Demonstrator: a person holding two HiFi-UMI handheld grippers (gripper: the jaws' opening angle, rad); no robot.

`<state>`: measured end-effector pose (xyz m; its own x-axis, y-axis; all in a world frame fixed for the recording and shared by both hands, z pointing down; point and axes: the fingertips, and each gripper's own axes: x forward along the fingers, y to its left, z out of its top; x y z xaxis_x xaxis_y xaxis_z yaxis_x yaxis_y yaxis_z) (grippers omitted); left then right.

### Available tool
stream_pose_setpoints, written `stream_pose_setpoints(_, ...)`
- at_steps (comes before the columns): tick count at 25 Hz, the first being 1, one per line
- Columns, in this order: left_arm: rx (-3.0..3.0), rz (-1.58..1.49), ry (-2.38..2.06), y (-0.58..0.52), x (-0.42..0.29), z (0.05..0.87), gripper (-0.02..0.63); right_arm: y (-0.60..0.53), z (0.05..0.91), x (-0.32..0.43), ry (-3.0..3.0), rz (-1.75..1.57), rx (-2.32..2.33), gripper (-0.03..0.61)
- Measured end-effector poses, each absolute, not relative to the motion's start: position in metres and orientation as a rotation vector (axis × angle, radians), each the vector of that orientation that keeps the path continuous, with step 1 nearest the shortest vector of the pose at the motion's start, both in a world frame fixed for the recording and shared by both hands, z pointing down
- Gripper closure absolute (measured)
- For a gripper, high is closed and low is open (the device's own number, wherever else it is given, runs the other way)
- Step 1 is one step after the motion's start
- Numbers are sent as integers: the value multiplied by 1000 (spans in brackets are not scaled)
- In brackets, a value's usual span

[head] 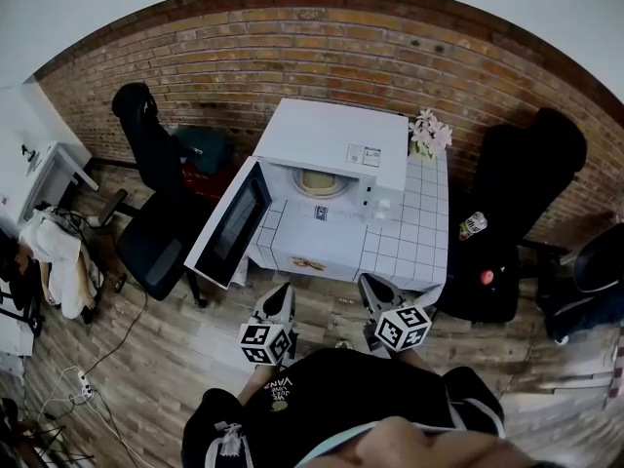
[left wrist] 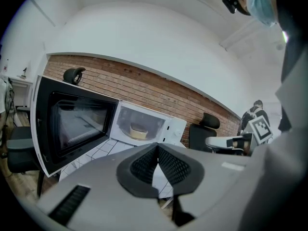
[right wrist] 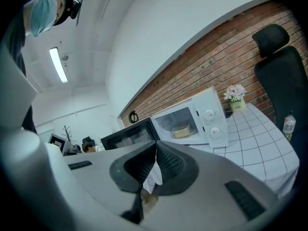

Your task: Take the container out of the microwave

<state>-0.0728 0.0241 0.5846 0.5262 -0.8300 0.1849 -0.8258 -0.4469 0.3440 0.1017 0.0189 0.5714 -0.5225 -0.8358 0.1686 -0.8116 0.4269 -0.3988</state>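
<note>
A white microwave [head: 336,149] stands on a tiled table [head: 419,247] against the brick wall, its door [head: 232,224] swung wide open to the left. Inside sits a pale round container [head: 321,182], also seen as the container [left wrist: 138,131] in the left gripper view and the container [right wrist: 181,129] in the right gripper view. My left gripper [head: 280,303] and right gripper [head: 375,294] hover side by side short of the table's front edge, both shut and holding nothing. Seen from their own cameras, the left gripper [left wrist: 157,148] and right gripper [right wrist: 156,147] point toward the microwave.
A black office chair [head: 156,213] stands left of the open door, another black chair [head: 522,203] right of the table. A small flower pot [head: 427,135] sits beside the microwave. A bottle [head: 473,224] lies at the table's right. Cables and a power strip [head: 83,386] lie on the wooden floor.
</note>
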Motion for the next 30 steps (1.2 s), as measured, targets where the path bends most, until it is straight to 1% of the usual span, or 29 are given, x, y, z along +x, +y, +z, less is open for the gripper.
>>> stream_pose_setpoints(12,2302,-59,-1462,-3,-41,591,604,-15,582,133,2685,-718,-1423,574)
stream_pose_setpoints(19,2294,-49,-1458,-20,-40,593,604,-34,581,131,2690,-730,-1398,574)
stream_pose_setpoints(30,2377,-35,-1325,-74,-46,586,604,-75,579,113,2609,-738,-1499,574)
